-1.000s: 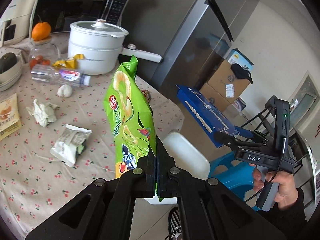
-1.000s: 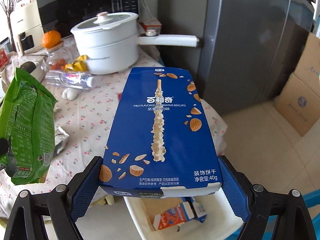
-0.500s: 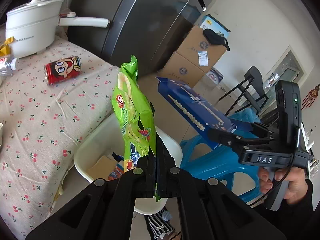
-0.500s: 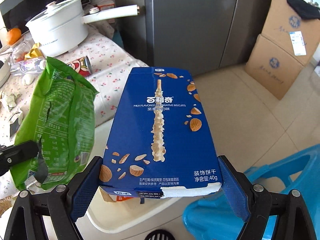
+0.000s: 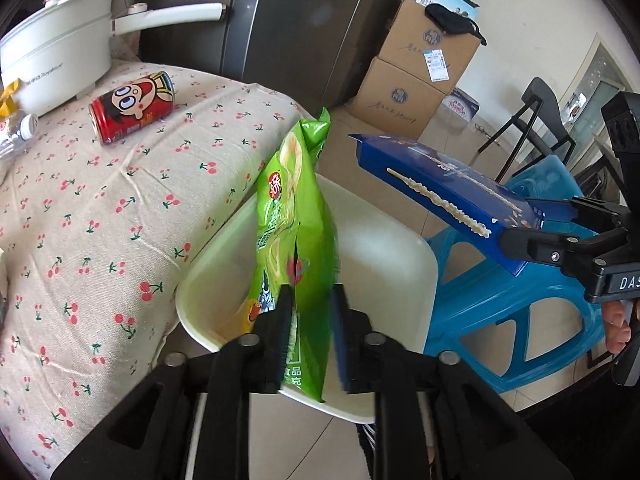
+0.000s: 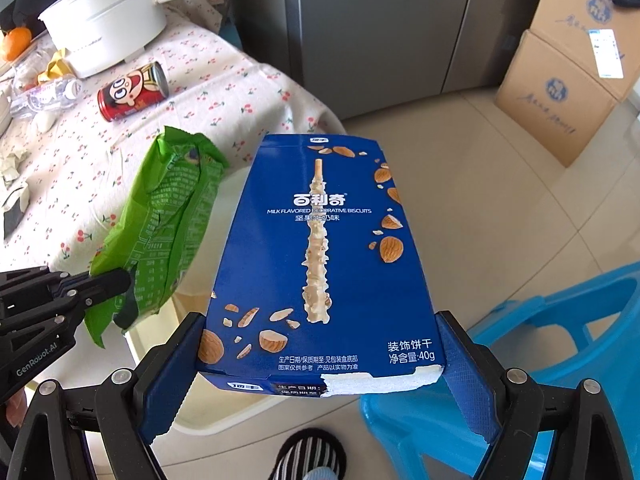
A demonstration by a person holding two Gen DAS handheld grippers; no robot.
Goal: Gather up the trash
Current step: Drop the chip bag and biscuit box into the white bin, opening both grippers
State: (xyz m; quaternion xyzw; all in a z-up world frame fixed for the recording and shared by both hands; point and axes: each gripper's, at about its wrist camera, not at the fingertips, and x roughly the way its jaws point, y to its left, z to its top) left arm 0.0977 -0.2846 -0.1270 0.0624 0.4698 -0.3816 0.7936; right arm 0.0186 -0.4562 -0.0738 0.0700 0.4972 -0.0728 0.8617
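The left gripper [image 5: 310,338] points steeply down over a white bin [image 5: 404,240] on the floor just beside the table [image 5: 100,216]; its jaws are opening, and a green snack bag [image 5: 294,216] stands upright between them, the right pad clear of it, the left pad close against it, contact not certain. The right gripper [image 6: 320,364] is spread wide and clamps a flat blue biscuit box [image 6: 320,248] by its two long edges, torn end nearest the camera, tilted down. Only the left view shows the bin's hollow and far rim, plus fingers [image 5: 616,320] of the person's right hand on the right gripper's handle at the far right edge. Only the right view shows the printed back of the bag, a striped slipper [image 6: 308,456] on the tiled floor below the box, and an orange [image 6: 14,42] far left. In both views a red can [image 5: 132,106] lies on its side on the cherry-print cloth near a white pot [image 5: 60,52], with a blue stool [image 5: 516,320] to the right of the bin and cardboard boxes [image 5: 420,68] beside a grey fridge [image 5: 304,20] behind.
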